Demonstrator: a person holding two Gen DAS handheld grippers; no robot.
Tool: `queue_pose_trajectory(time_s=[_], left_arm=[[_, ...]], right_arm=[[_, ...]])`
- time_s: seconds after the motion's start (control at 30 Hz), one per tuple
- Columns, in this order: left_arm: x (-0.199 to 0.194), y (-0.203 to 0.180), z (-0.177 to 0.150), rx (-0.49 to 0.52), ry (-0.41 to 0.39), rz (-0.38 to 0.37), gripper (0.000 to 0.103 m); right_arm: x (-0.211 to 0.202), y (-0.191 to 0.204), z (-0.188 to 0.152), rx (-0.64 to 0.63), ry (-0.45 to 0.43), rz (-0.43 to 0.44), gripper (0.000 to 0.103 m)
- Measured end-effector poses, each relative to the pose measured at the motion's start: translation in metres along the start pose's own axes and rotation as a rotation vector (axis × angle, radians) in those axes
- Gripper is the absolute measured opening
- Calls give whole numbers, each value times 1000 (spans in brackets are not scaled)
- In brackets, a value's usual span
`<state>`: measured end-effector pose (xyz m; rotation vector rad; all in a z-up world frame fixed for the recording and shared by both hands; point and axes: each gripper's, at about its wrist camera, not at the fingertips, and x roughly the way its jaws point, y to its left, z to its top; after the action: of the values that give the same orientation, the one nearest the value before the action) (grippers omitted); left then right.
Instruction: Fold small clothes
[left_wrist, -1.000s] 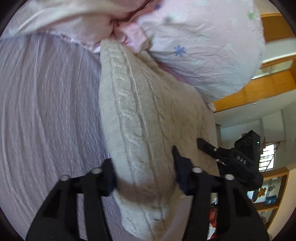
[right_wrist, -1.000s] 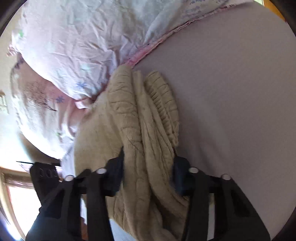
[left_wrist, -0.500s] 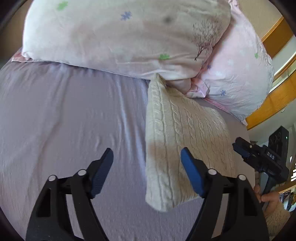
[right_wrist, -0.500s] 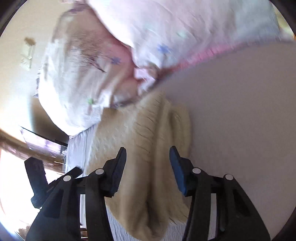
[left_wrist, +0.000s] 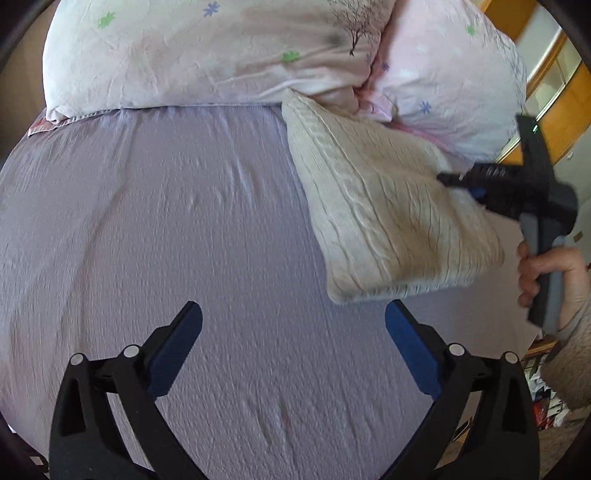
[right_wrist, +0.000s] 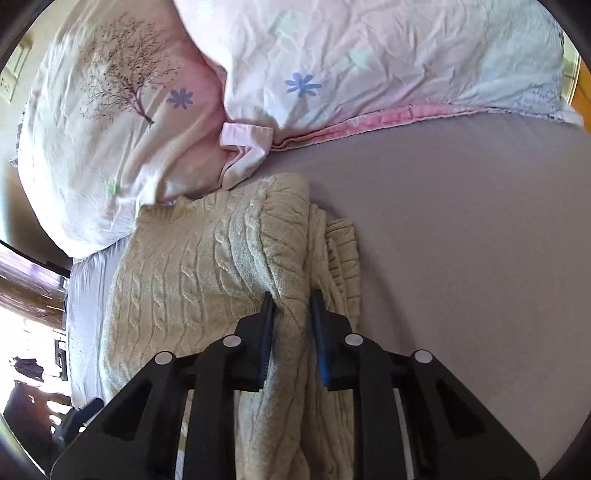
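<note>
Cream cable-knit sweater (right_wrist: 207, 280): already folded into a compact bundle, lying at the head end of the lilac bedsheet (left_wrist: 166, 221), its top corner touching the floral pillows (left_wrist: 221, 55). Right gripper (right_wrist: 291, 310): jaws narrowed and pinching a thick roll of knit along the bundle's right side, layered edges showing beside it. Left gripper (left_wrist: 293, 325): jaws spread wide, holding nothing, hovering over bare sheet near the bundle's lower corner. Folding is appearing nearly complete; a final tidy or release is likely remaining.
</note>
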<state>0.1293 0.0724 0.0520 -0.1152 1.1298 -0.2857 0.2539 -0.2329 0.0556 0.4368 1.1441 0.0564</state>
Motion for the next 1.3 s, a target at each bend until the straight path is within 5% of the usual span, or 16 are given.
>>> queue_pose_trajectory(time_s=[0.07, 0.13, 0.27, 0.43, 0.67, 0.93, 1.3], left_arm=[[4, -3, -9, 2, -8, 44, 100], [8, -6, -14, -8, -15, 75, 100], [23, -15, -23, -28, -7, 104, 100], [38, -33, -33, -6, 22, 124, 100], [44, -49, -54, 86, -37, 235, 101], [40, -46, -64, 70, -105, 240, 101], [36, -48, -66, 100, -163, 235, 101]], right_arm=[[-29, 5, -16, -40, -91, -22, 50], [-57, 9, -42, -79, -175, -52, 95], [-80, 12, -106, -180, -221, -167, 97], [-43, 10, -143, -205, -61, -206, 97], [-14, 21, -162, -298, 17, -257, 102], [-22, 15, -176, -315, -85, -247, 102], [-19, 14, -180, -330, -101, -241, 102]])
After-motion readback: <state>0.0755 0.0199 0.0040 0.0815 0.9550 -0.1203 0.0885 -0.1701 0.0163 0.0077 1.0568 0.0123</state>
